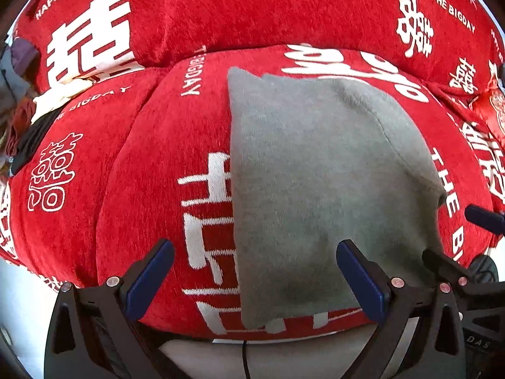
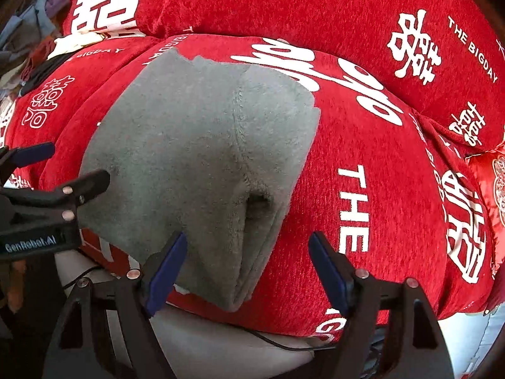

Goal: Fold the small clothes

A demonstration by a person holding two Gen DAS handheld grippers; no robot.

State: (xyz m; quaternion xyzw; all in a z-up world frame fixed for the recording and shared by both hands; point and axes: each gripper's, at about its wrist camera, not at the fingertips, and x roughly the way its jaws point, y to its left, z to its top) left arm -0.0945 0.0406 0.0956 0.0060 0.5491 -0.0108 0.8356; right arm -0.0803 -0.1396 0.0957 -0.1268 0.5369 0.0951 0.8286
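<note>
Centrally, a soft grey fleece garment (image 1: 315, 183), folded into a rough rectangle, lies flat on a plush red cover printed with white characters and English words (image 1: 151, 164); this garment serves as the landmark for everything else. In the right wrist view the same grey garment (image 2: 195, 158) shows a stitched seam running down its middle and stacked folded layers along its near right edge, with a small dark opening between the layers.

Over the near left edge of the garment hangs the left gripper (image 1: 255, 281), its two blue-padded fingers spread wide with nothing between them; one pad (image 1: 151, 281) sits over the red cover just left of the garment, the other over the garment's near right part. The right wrist view shows that same left gripper (image 2: 66, 170) at the garment's left edge, apart from the cloth as far as can be told.

At the garment's near right corner hangs the right gripper (image 2: 246, 271), its jaws likewise spread, holding nothing; its left finger stands over the grey cloth, its right one over the red cover beside the garment.

Beyond the garment, a large red cushion with the same white print (image 1: 268, 9) rises behind it. Far to the garment's left, a heap of mixed coloured clothes (image 1: 19, 94) sits at the cover's edge.
</note>
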